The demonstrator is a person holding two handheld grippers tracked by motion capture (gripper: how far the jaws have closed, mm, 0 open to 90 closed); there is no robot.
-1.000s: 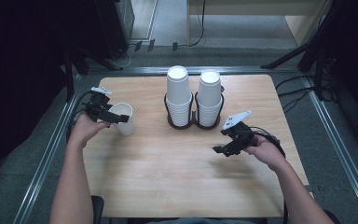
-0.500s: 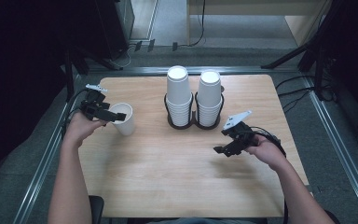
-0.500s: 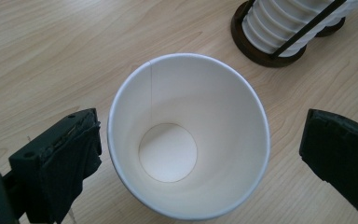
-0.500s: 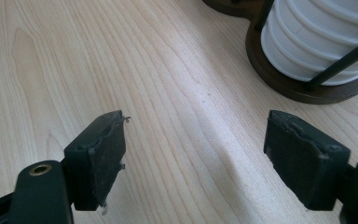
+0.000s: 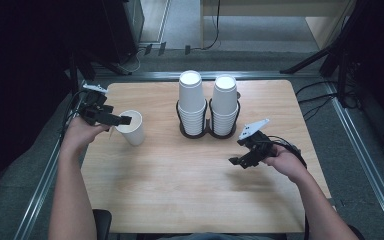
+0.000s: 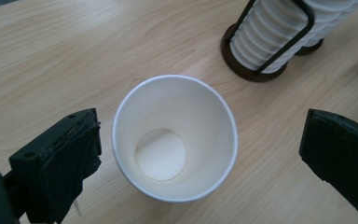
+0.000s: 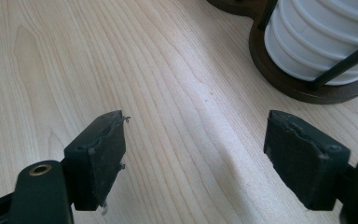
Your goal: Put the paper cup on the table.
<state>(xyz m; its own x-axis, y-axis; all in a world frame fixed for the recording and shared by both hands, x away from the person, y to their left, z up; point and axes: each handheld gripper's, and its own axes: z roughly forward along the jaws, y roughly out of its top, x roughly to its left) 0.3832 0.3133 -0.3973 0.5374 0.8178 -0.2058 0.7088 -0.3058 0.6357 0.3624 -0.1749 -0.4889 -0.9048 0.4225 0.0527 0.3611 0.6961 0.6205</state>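
left gripper (image 5: 122, 120): we see it above the single paper cup (image 5: 131, 128), jaws spread wide to either side of the rim with a clear gap on each side; in the left gripper view the pads (image 6: 77, 158) do not touch the cup (image 6: 175, 137).
right gripper (image 5: 235, 161): we see it low over bare table (image 5: 170, 190), near the front of the cup rack (image 5: 207, 131); jaws spread, nothing between them, as the right gripper view (image 7: 193, 158) confirms.
where the cup is: on the left part of the table, well apart from the 2 stacks of cups (image 5: 207, 102) held in the rack, and free of both grippers.
cup axis: we read its long axis as close to upright, perhaps leaning a little; the mouth opens upward toward the left gripper, the narrow base sits on the wood.
risk 1: if the jaws close off centre, 1 pad would meet the rim first and we judge the light cup would tip or skid.
risk 2: a hard squeeze on the thin wall would oval or crease the rim.
risk 3: a sideways sweep of the open jaws could knock the cup over, since nothing steadies it.
risk 4: the right gripper, moving toward the rack, could nudge a stack.
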